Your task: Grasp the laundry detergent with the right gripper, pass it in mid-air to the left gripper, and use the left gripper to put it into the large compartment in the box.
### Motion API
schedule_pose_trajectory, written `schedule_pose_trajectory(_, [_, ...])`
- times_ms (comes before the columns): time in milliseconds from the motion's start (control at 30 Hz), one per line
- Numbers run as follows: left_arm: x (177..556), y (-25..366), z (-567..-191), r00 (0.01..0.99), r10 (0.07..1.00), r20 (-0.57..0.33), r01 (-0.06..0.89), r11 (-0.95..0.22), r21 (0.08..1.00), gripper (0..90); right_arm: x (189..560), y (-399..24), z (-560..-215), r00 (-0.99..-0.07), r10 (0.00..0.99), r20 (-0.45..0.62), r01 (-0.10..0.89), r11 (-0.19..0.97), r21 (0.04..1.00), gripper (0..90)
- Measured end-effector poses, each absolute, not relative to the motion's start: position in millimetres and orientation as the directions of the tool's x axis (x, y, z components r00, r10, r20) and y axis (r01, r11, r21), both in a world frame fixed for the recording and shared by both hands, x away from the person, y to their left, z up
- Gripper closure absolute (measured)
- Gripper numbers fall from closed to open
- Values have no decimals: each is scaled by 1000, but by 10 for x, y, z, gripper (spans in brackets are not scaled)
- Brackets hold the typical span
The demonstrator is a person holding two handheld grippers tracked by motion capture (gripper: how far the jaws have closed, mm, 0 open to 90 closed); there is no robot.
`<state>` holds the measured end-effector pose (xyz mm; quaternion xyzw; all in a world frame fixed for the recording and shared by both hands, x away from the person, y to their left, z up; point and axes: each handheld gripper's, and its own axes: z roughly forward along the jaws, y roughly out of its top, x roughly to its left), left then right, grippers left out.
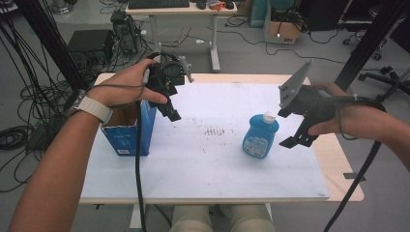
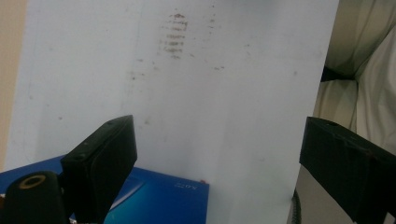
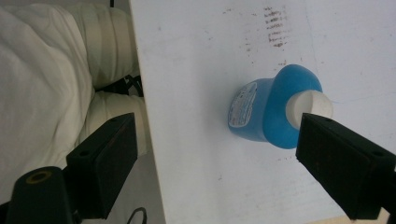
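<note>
1. A blue bottle with a white cap stands upright on the white board of the worktop, right of the middle, with a pale label facing the person.
2. The right claw hangs in the air just to the right of the bottle, its jaws spread with nothing between them and not touching the bottle.
3. In the right gripper view the bottle lies beyond the right-hand jaw, whose tip overlaps the cap in the picture; the gap between the jaws shows the board's edge and the person's pale trousers.
4. The left claw is held above the board's left part, jaws spread and empty, pointing down.
5. An open blue box stands at the board's left edge, just beside and below the left hand.
6. In the left gripper view the box shows at the bottom, behind the left-hand jaw, with bare, brown-speckled board between the jaws.
</note>
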<state>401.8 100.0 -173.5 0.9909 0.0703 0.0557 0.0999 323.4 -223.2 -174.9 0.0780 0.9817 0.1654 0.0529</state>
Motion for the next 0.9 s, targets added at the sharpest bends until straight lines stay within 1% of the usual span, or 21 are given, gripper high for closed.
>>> schedule_pose_trajectory(200, [4005, 1004, -1731, 982, 159, 100, 134, -967, 215, 93, 3229, -2221, -1748, -982, 171, -82, 133, 931, 341, 120])
schedule_pose_trajectory(467, [4005, 987, -1731, 983, 155, 99, 131, -969, 211, 82, 3222, -2235, -1727, -976, 189, -111, 139, 927, 348, 77])
schedule_pose_trajectory(733, [3991, 983, -1735, 983, 155, 103, 131, -969, 210, 85, 3230, -2243, -1699, -967, 219, -129, 159, 918, 363, 69])
schedule_pose_trajectory(900, [3981, 987, -1731, 982, 154, 110, 129, -969, 211, 86, 3245, -2260, -1690, -961, 242, -138, 177, 913, 368, 82])
